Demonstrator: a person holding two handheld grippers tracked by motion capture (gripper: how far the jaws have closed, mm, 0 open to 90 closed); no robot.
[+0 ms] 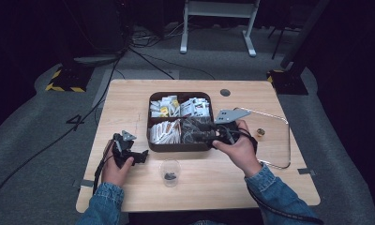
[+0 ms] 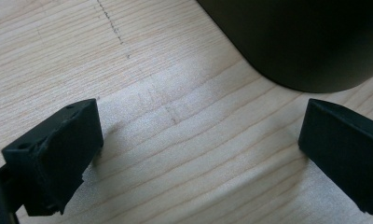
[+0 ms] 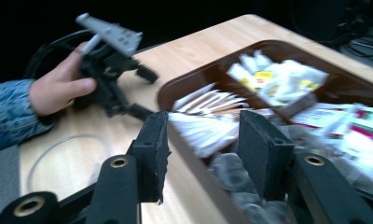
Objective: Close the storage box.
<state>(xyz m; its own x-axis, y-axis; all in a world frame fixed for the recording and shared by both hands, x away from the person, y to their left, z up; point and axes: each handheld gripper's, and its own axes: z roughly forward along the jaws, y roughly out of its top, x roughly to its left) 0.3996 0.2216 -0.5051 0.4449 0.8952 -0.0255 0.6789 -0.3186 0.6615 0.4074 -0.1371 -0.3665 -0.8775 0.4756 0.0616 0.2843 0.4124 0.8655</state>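
A dark brown tray [image 1: 176, 148] with four compartments stands mid-table. White and brown sachets [image 1: 164, 131] fill its front left part, and clear dark packets [image 1: 195, 127] fill the front right. My right gripper [image 1: 189, 136] hangs over that front right part, pointing left. In the right gripper view its jaws [image 3: 205, 126] stand apart above the tray's front wall [image 3: 198, 172] with nothing between them. My left gripper [image 1: 138, 152] rests on the table left of the tray. It is open [image 2: 198, 154] over bare wood, with the tray's corner [image 2: 306, 42] just ahead.
A clear plastic cup [image 1: 170, 171] with something dark inside stands in front of the tray; its rim [image 3: 68, 137] shows near the left hand. A glass lid [image 1: 274, 140] with a small knob [image 1: 260, 132] lies right of the tray. The floor around the table is dark.
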